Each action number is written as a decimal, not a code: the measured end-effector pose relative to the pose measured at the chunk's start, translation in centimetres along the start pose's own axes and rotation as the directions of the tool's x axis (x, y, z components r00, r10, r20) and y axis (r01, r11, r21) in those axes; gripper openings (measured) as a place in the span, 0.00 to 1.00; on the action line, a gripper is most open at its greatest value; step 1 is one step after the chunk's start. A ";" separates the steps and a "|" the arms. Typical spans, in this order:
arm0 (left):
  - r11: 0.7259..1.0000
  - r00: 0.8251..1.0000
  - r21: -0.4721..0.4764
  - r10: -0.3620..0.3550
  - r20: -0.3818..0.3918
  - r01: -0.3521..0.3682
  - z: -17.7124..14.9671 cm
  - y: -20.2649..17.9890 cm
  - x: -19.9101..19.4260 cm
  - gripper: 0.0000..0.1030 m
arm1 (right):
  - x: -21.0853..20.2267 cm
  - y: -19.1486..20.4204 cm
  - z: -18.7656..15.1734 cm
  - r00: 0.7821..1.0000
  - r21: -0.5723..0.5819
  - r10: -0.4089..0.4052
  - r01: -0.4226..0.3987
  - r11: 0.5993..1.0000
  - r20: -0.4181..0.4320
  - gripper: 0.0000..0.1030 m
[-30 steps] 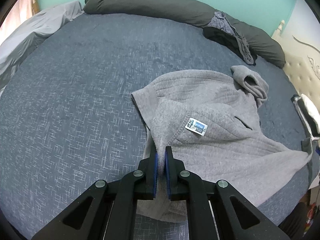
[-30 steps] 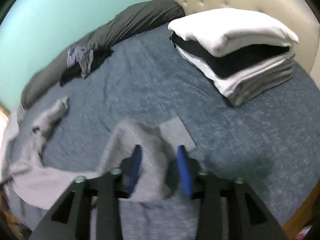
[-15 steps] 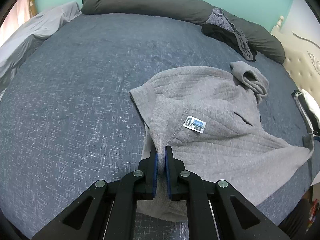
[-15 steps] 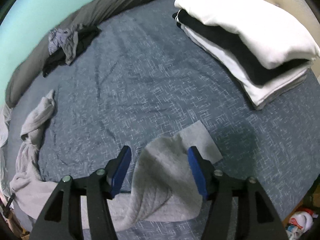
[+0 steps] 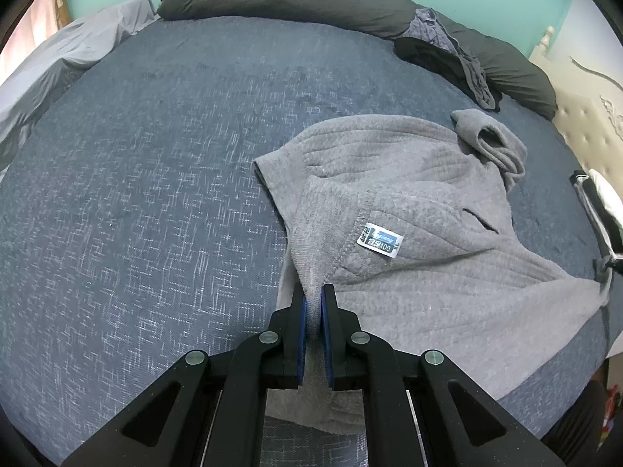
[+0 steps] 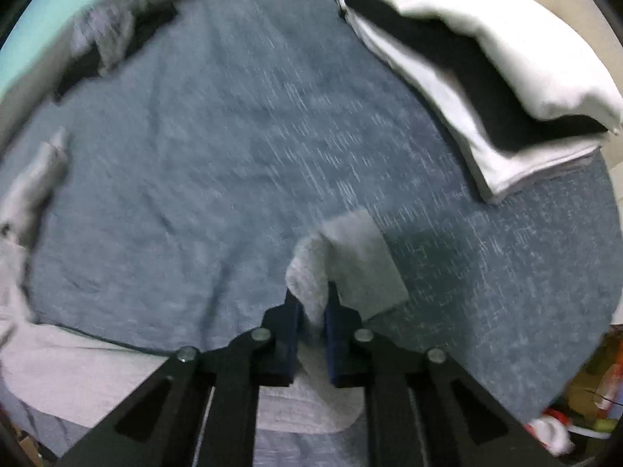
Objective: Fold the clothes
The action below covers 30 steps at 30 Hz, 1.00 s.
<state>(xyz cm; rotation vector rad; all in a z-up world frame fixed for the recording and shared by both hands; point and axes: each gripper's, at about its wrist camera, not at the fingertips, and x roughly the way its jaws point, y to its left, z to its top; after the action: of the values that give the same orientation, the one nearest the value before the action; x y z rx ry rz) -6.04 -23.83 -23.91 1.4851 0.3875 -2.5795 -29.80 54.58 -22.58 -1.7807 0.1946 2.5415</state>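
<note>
A grey knit sweatshirt (image 5: pixel 412 210) lies spread inside-out on the blue bedspread (image 5: pixel 155 163), its white size label (image 5: pixel 379 240) facing up and one sleeve (image 5: pixel 494 144) bunched at the far right. My left gripper (image 5: pixel 313 292) is shut on a gathered fold at the garment's near edge. In the right wrist view, which is blurred by motion, my right gripper (image 6: pixel 311 295) is shut on another part of the grey sweatshirt (image 6: pixel 342 260), with a flat end of it lying just beyond the fingers.
A stack of folded white and black clothes (image 6: pixel 486 78) sits at the right near the padded headboard (image 5: pixel 584 132). A long dark bolster (image 5: pixel 311 0) with loose dark garments (image 5: pixel 451 50) lines the far edge. A grey sheet (image 5: pixel 58 66) lies at the left.
The right gripper, open around the grey fabric earlier, has closed on it and is moving. The left gripper keeps its hold and has barely shifted.
</note>
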 end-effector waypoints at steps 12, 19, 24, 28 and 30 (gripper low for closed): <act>1.000 1.000 0.003 0.007 0.006 -0.007 0.3 -0.6 -1.0 0.07 | -8.7 -0.7 0.9 0.885 -0.070 0.275 -0.268 0.961 0.376 0.09; 1.000 1.000 0.010 0.005 -0.006 -0.005 -0.2 -0.5 -1.1 0.07 | -1.5 -5.6 -3.9 0.940 0.049 0.207 -0.228 0.972 0.272 0.09; 1.000 1.000 0.004 0.006 -0.017 -0.006 -0.4 -0.1 -0.8 0.07 | -0.2 -7.8 -6.8 0.945 0.064 0.215 -0.238 0.969 0.247 0.09; 1.000 1.000 -0.001 0.009 -0.021 -0.009 -0.5 -0.3 -0.6 0.07 | -0.4 -8.1 -8.0 0.950 0.036 0.222 -0.235 0.971 0.217 0.09; 1.000 1.000 -0.002 0.010 -0.024 -0.010 -0.6 -0.3 -0.6 0.07 | -0.3 -8.6 -8.9 0.956 0.029 0.220 -0.230 0.973 0.195 0.10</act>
<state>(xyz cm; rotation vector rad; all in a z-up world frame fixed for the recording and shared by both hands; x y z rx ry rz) -5.34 -23.41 -23.65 1.5152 0.3847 -2.5548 -20.52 62.04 -25.97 -1.5661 0.4773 2.8124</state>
